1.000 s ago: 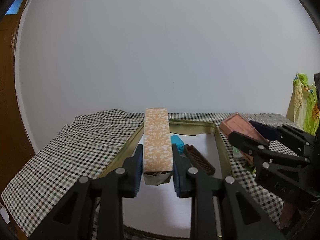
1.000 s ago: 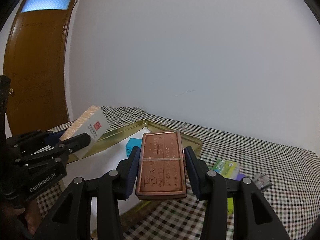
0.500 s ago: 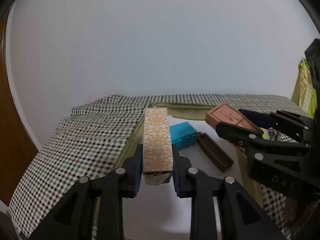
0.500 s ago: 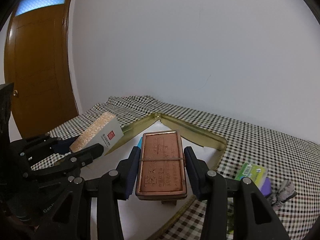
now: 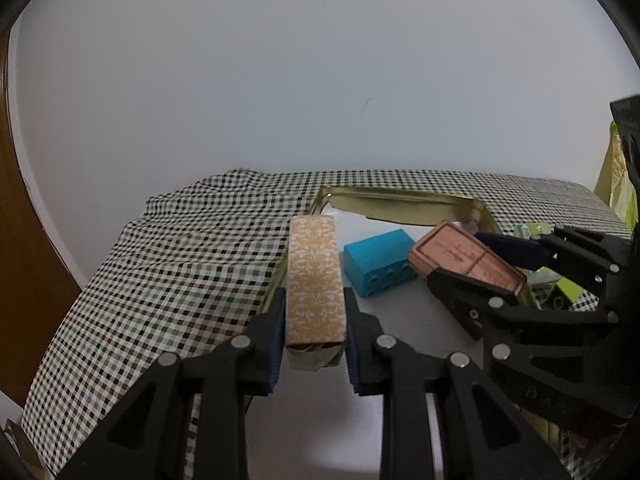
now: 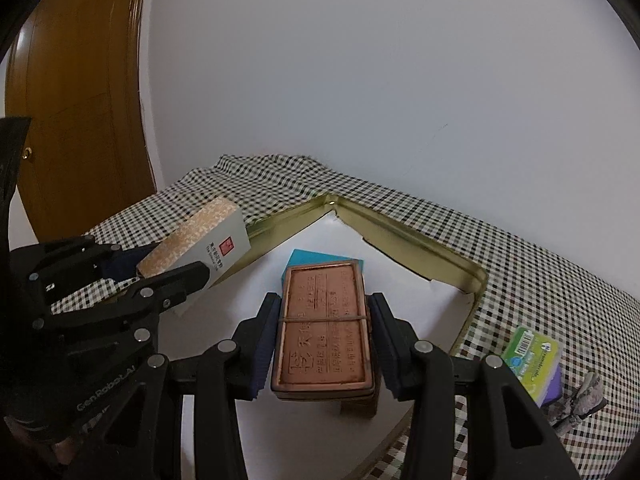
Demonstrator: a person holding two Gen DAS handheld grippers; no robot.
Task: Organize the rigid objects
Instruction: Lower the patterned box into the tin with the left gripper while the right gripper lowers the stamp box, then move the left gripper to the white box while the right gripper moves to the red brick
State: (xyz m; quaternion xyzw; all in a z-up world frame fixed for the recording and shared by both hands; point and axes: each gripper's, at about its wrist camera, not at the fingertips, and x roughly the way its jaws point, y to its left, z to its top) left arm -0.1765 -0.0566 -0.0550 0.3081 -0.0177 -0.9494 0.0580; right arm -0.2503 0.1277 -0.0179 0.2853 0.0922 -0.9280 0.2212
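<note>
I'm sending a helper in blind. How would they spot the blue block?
Find the gold-rimmed tray on the checked tablecloth. On its white floor lies the blue block, between the two held boxes. It alone is bright blue, with round holes along one side.

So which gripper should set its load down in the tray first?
Probably the right gripper: its copper tin hangs over the tray's white floor, while the left gripper's patterned box sits over the tray's left rim.
</note>
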